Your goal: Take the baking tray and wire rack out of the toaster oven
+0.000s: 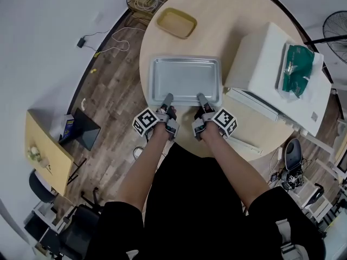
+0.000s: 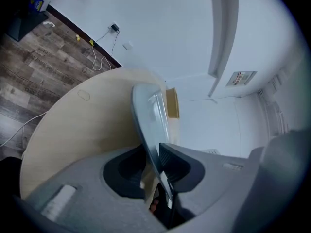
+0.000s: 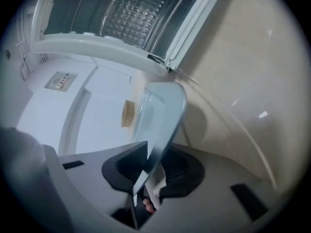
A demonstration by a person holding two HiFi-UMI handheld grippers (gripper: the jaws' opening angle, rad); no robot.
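Left tool (image 1: 168, 98) and right tool (image 1: 201, 98) each pinch the near rim of the baking tray (image 1: 185, 80), one at each side. The tray is out of the white toaster oven (image 1: 265, 64), just beside its open door (image 1: 250, 105), level over the round wooden surface (image 1: 227, 10) that carries the oven.

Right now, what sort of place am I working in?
Probably an office or lab workroom, not a kitchen: toaster oven on a round wooden table, loose cables on the floor, a desk and office chair nearby.
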